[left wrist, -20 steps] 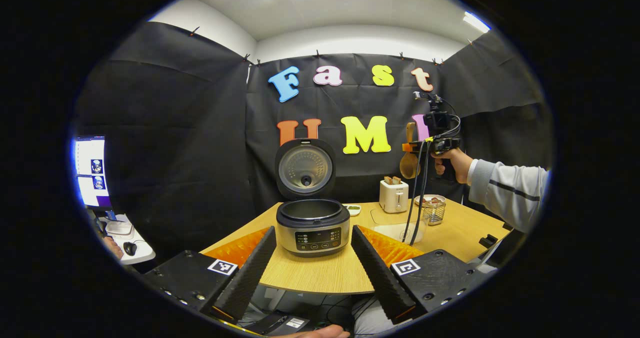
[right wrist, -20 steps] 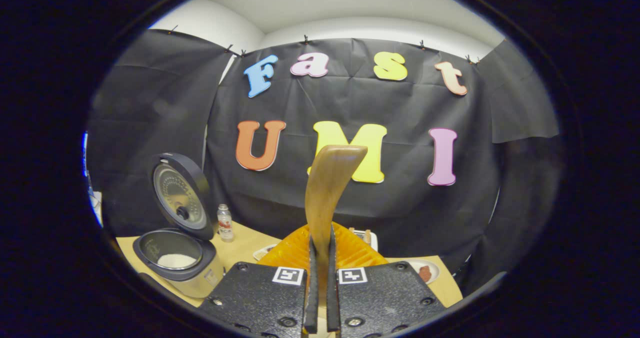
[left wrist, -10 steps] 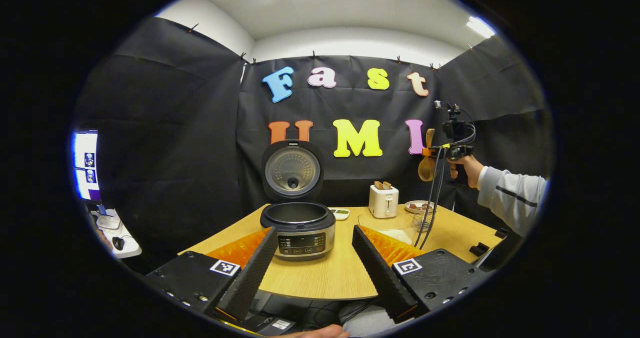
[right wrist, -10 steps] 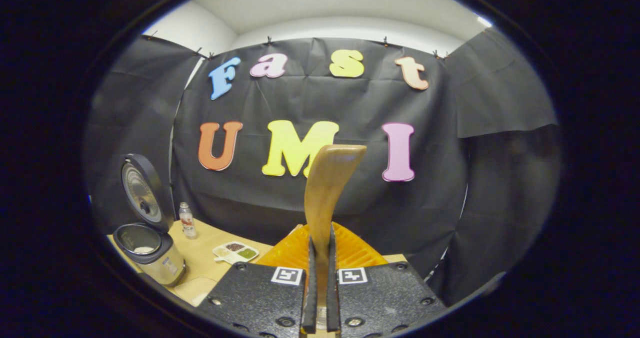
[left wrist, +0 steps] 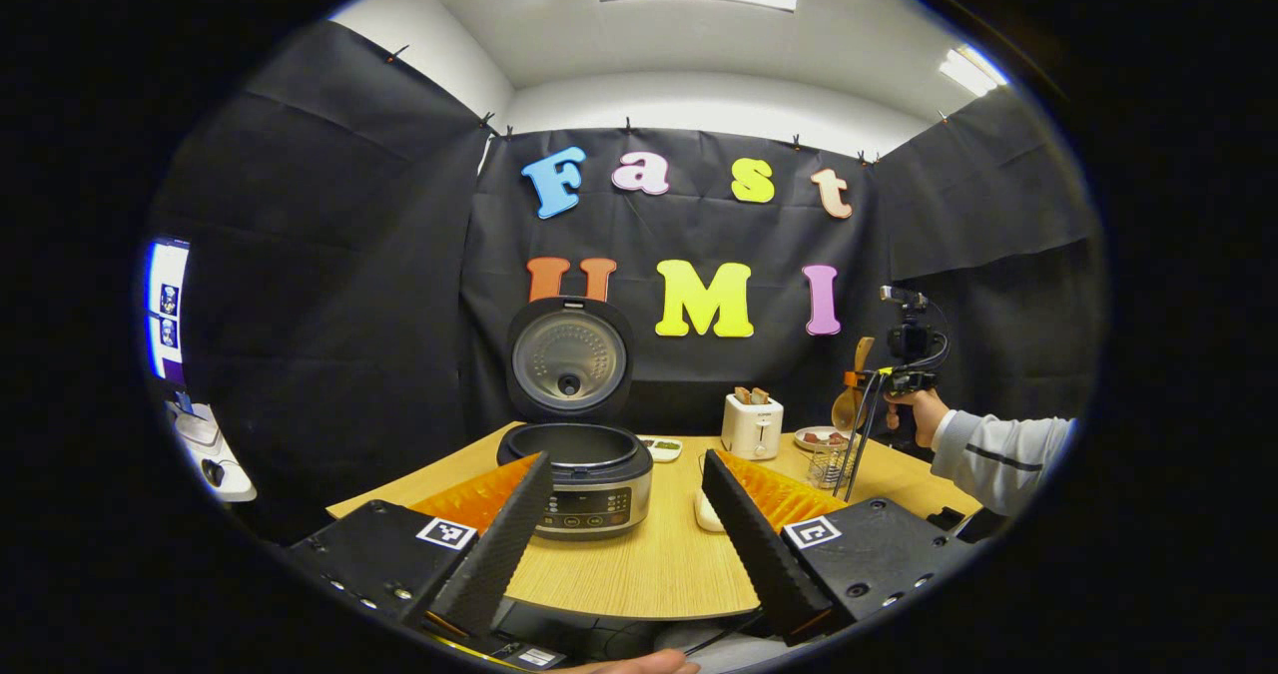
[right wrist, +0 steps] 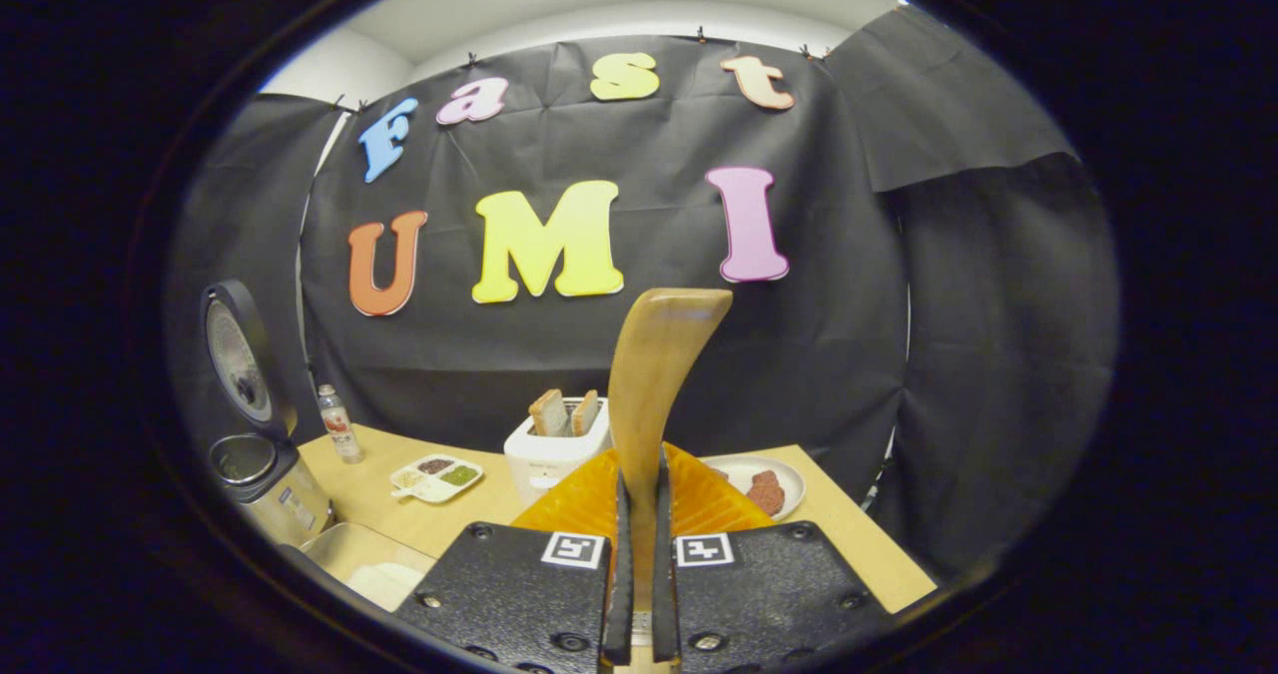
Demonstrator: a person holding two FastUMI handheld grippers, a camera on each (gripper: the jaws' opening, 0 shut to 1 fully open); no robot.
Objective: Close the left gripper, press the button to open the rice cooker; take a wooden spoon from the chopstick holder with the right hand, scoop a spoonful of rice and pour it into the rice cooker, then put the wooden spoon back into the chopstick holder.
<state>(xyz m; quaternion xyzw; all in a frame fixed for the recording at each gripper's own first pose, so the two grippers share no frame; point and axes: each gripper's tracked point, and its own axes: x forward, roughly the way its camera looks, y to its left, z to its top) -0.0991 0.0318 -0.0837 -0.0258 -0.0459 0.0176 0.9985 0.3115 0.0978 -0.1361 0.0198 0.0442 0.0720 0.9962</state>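
Note:
The rice cooker (left wrist: 577,476) stands on the wooden table (left wrist: 639,564) with its lid (left wrist: 569,359) up; it also sits at the left edge of the right gripper view (right wrist: 262,479). My left gripper (left wrist: 627,462) is open, its fingers framing the cooker from well back. My right gripper (right wrist: 640,484) is shut on the wooden spoon (right wrist: 654,374), whose handle end stands up in front of the camera. In the left gripper view that gripper (left wrist: 904,382) holds the spoon (left wrist: 851,402) just above the wire chopstick holder (left wrist: 829,464), bowl downward.
A white toaster (right wrist: 554,439) with bread, a plate (right wrist: 764,484) of brown food, a small divided dish (right wrist: 436,476) and a bottle (right wrist: 336,422) stand along the back. A clear rice container (right wrist: 374,572) lies near the cooker. A sleeved arm (left wrist: 998,449) reaches in from the right.
My right gripper has come down and swung right with the spoon, away from the cooker and over the holder. My left gripper has drawn back from the cooker, still open.

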